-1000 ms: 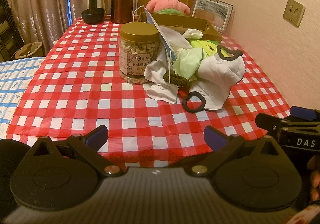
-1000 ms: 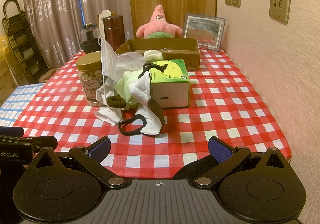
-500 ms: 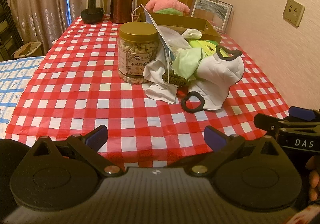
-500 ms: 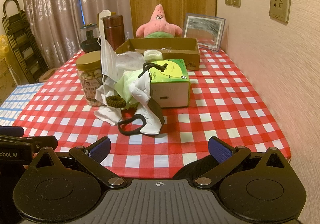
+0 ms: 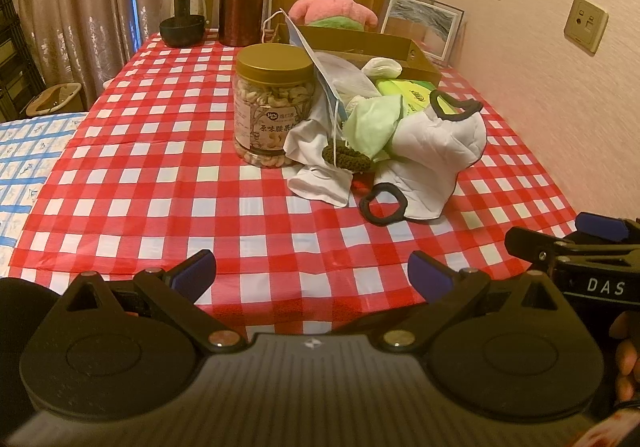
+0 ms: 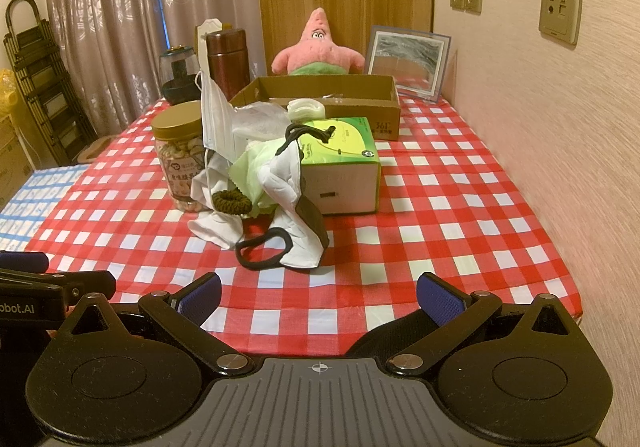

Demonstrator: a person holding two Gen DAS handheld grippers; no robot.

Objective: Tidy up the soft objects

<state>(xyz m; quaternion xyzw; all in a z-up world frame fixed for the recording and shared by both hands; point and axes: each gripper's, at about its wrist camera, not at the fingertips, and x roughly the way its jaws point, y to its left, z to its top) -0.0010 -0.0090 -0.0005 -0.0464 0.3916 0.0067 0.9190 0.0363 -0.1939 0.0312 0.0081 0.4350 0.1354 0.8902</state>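
Observation:
A heap of soft items lies mid-table: a white face mask with black ear loops, a pale green mask, a dark olive scrunchie, a white cloth and a blue-edged surgical mask standing up. A brown cardboard box sits behind the heap. My left gripper hovers open at the near table edge, short of the heap. My right gripper is open too, level with it.
A jar of cashews stands left of the heap, a green tissue box right behind it. A pink star plush, picture frame, brown flask and glass canister line the far end. The wall runs along the right.
Both grippers stay open; the left wrist view has crept very slightly forward and the right one is unchanged. Nothing on the table has moved.

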